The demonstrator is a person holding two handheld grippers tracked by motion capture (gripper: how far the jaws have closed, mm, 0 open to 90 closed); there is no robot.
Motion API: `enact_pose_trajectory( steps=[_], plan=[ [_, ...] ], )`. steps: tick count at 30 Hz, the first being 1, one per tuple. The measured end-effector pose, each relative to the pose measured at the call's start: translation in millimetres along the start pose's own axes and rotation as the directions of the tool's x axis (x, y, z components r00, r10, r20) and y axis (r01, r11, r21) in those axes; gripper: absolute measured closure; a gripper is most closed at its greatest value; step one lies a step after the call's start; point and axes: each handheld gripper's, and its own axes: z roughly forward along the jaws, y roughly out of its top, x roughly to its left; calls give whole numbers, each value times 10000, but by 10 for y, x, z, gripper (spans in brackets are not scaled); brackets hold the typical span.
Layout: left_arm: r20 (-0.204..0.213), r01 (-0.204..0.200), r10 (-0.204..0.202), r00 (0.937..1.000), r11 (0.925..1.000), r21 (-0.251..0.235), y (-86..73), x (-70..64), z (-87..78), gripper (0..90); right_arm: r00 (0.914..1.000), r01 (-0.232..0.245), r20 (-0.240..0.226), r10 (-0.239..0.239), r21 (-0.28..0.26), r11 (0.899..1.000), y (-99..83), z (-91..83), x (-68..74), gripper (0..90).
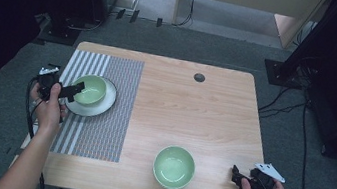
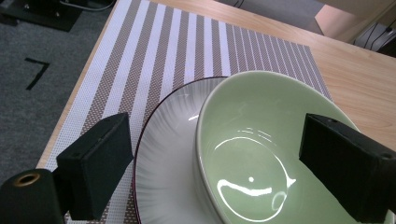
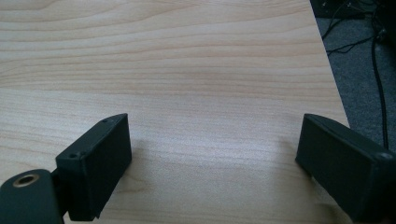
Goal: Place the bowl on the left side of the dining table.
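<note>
A pale green bowl [image 1: 91,89] sits on a white plate [image 1: 104,107] on the striped placemat [image 1: 100,130] at the table's left. My left gripper [image 1: 70,91] is at the bowl's left side and is open. In the left gripper view the bowl [image 2: 261,154] and the plate [image 2: 163,154] lie between the wide-apart jaws of the left gripper [image 2: 219,133], and nothing is clamped. A second green bowl [image 1: 174,167] stands empty near the front edge. My right gripper [image 1: 236,175] is open to that bowl's right, and the right gripper [image 3: 210,135] has bare wood between its jaws.
The wooden table [image 1: 194,113] has a round cable hole [image 1: 199,77] near its far edge. The table's right edge [image 3: 334,84] runs close to the right gripper, with grey carpet and cables [image 1: 300,109] beyond. Dark stands flank the table at the back.
</note>
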Motion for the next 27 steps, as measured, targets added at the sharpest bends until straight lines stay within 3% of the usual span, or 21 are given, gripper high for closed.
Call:
enact_pose_trajectory(
  steps=[12, 18, 20, 27],
  plan=[
    [-98, -233, 228, 9997, 9986, -479, -66, -44, -136, 92, 10000, 1, -1, -1, 1, 10000, 0, 0, 0, 100],
    [-37, -203, 201, 9998, 9967, -782, -93, -64, -203, 92, 10000, 35, -54, -35, 29, 10000, 2, 3, 1, 88],
    [-68, -406, 402, 9992, 9955, -862, -115, -87, -245, 92, 10000, 40, -57, -40, 46, 10000, 2, 3, 2, 85],
    [82, -457, 468, 9989, 9932, -1068, -177, -119, -341, 92, 10000, 52, -55, -52, 47, 10000, 2, 4, 2, 84]
  ],
)
